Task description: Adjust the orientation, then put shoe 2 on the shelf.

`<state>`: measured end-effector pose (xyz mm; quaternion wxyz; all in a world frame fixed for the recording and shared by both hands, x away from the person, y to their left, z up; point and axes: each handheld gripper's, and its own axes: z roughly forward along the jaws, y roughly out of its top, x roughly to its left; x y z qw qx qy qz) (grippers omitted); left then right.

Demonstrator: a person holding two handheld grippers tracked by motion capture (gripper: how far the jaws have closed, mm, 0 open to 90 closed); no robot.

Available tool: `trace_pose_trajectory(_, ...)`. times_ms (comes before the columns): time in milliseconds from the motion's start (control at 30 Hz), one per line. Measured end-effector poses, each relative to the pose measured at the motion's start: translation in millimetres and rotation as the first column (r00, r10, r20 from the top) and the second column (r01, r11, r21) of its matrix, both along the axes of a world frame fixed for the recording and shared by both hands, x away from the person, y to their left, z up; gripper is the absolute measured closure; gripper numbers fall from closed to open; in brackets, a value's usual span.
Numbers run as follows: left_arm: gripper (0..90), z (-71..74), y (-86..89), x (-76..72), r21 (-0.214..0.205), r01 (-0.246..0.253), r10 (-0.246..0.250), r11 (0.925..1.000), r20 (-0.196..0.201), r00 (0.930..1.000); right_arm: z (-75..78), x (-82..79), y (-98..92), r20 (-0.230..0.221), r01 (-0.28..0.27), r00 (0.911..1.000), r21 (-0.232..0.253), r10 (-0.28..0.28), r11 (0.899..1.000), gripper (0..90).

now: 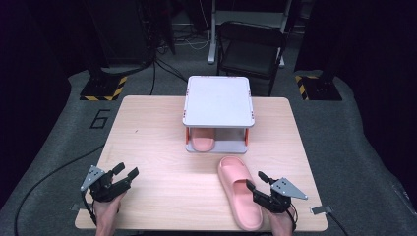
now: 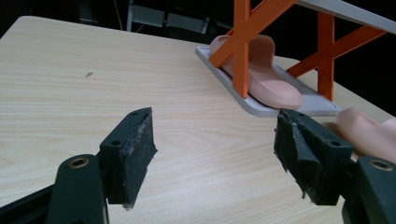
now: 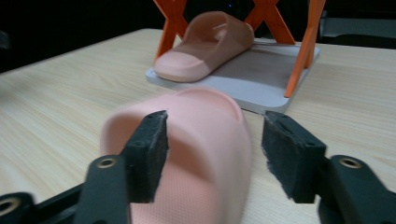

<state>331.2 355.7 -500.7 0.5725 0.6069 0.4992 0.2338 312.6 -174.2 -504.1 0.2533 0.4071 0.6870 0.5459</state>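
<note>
A two-tier rack (image 1: 218, 101) stands at twelve o'clock on the table (image 1: 147, 147), one pink slipper (image 1: 202, 140) on its lower shelf. The second slipper (image 1: 239, 191) lies at five o'clock, beside the right gripper (image 1: 256, 181), jaws spread. The left gripper (image 1: 125, 170), at seven o'clock, is spread too.

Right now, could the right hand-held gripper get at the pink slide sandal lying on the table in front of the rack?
Probably yes. The right hand-held gripper sits right beside the loose pink slide sandal, jaws open and apart from it, and nothing stands between them. The rack is farther back, out of the way.
</note>
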Motion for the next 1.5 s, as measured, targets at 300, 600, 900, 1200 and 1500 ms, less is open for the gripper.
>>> trace_pose_trajectory(300, 28.6, -2.0, -1.5, 0.0, 0.032, 0.01, -0.01, 0.9994, -0.004, 0.9999, 5.5, -11.1, -29.6, 0.05, 0.051, 0.9973, 0.08, -0.055, 0.995, 19.5)
trace_pose_trajectory(600, 19.8, -0.3, -4.3, 0.6, 0.064, -0.008, 0.007, 0.9979, 0.015, 0.9999, -1.3, -13.0, -36.6, 0.046, 0.085, 0.995, 0.074, -0.089, 0.994, 14.5)
trace_pose_trajectory(900, 15.4, -0.2, -5.1, 0.6, 0.074, -0.011, 0.011, 0.9972, 0.005, 0.9999, -4.5, -14.7, -23.1, 0.003, 0.0, 1.0, 0.019, 0.0, 1.0, 15.8)
trace_pose_trajectory(1200, 15.7, -0.1, -1.8, 0.3, 0.056, -0.026, 0.026, 0.9981, 0.006, 0.9996, -13.9, -10.5, -15.3, -0.066, -0.053, 0.9965, -0.04, 0.051, 0.998, 30.1)
trace_pose_trajectory(1500, 16.1, 0.2, -3.8, 2.0, 0.068, -0.011, 0.011, 0.9976, -0.002, 0.9999, -19.9, 3.1, -13.2, -0.151, -0.067, 0.9867, -0.037, 0.06, 0.997, 41.1)
